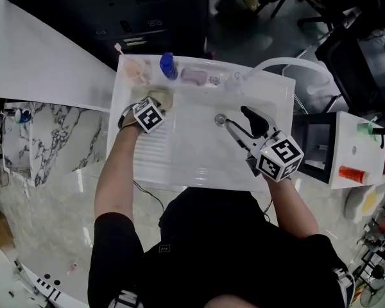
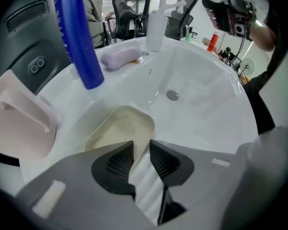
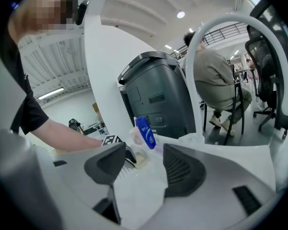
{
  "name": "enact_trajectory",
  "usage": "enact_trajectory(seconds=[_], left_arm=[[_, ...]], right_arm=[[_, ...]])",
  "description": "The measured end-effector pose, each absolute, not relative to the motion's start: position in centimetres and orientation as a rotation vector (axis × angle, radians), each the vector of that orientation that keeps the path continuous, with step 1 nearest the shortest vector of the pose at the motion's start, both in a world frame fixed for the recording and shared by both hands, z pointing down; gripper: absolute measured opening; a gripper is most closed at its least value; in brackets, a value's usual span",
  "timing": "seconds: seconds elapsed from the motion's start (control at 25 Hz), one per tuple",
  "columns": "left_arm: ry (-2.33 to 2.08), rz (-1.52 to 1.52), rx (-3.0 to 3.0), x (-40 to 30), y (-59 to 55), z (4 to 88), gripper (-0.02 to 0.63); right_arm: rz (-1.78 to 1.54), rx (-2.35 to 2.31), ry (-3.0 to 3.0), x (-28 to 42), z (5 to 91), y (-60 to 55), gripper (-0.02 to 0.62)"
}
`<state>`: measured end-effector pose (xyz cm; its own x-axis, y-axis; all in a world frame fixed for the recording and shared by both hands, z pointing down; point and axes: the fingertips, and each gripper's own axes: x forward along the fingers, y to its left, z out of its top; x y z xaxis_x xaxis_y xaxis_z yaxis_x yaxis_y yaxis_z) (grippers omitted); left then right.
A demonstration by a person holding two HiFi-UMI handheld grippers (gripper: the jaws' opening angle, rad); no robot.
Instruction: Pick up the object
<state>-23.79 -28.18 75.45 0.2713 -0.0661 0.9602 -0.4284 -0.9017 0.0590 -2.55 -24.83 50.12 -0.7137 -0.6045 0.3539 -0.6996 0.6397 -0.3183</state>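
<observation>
The object is a shallow soap dish (image 2: 121,128), cream-coloured and rectangular with rounded corners and a low raised rim, its hollow empty and facing up. It lies flat at the far end of the ribbed draining board (image 2: 145,183) of the white sink (image 2: 209,107), on the left side and apart from the drain. It is turned at a slant to the ribs. Its near corner reaches in between the parted tongs of the left gripper (image 2: 140,150), and no pad visibly presses on the rim.
</observation>
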Motion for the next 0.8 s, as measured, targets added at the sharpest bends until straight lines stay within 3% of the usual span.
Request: enact_trajectory(seconds=[0.2, 0.48, 0.8], left_arm=[[-0.478, 1.796, 2.284, -23.2, -27.4, 75.4, 0.027], [-0.677, 1.597, 2.342, -23.8, -26.3, 71.8, 0.023], [-0.915, 1.319, 2.486, -23.9, -24.4, 62.3, 0.024]], right_arm=[[0.624, 1.056, -2.652, -3.4, 49.1, -23.8, 0.252], [0.561, 1.057, -2.662, -4.5, 46.5, -21.5, 0.25], [0.459, 1.051, -2.702, -5.5, 43.5, -20.4, 0.247]])
